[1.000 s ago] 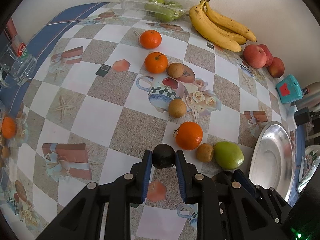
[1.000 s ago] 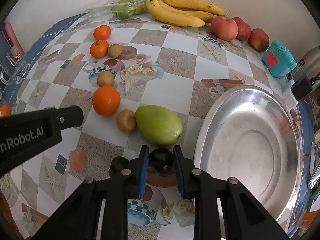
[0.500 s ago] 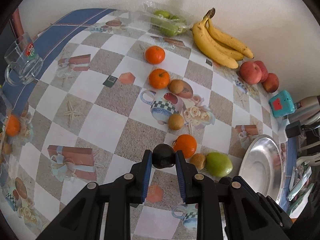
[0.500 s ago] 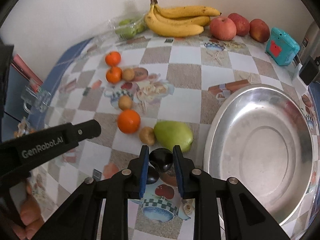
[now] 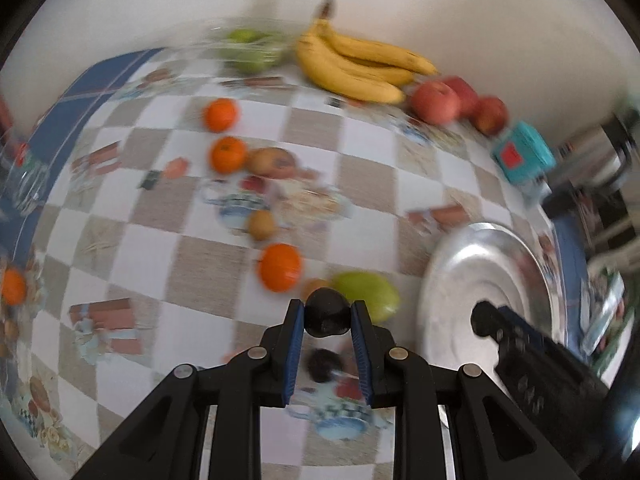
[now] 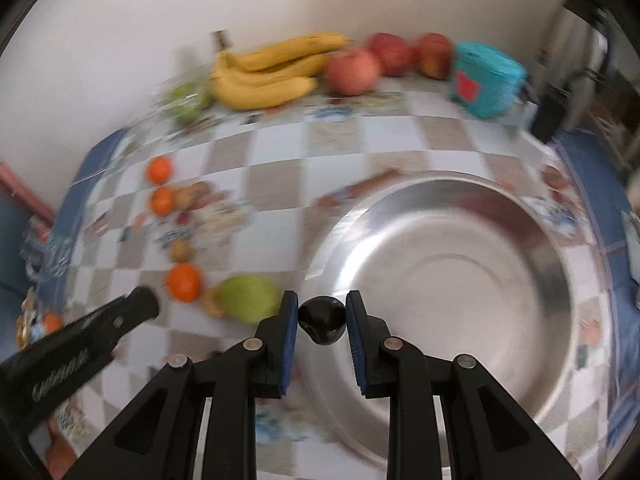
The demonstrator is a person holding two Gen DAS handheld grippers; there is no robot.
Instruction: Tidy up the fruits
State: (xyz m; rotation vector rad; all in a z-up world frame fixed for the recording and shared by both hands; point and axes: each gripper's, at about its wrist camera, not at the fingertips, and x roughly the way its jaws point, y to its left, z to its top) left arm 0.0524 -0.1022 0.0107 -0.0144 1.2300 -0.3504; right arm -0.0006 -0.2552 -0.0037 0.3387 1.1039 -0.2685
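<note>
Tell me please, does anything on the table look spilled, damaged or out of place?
Nothing stands out. The bananas, apples and oranges lie whole on the tablecloth, and the metal bowl sits upright and empty. Each gripper holds one small dark fruit. Motion blur hides fine detail.

Plain off-white wall (image 5: 160,20) runs along the table's far edge, with soft, even light and no hard shadows. The table (image 6: 360,148) is covered in a checkered cloth of white and beige squares printed with teacups, roses, gift boxes and starfish, with a blue border (image 5: 100,76) along its left edge and another blue strip at the right edge. Past the far right corner there's dark, blurry clutter (image 6: 592,80) I can't make out.
</note>
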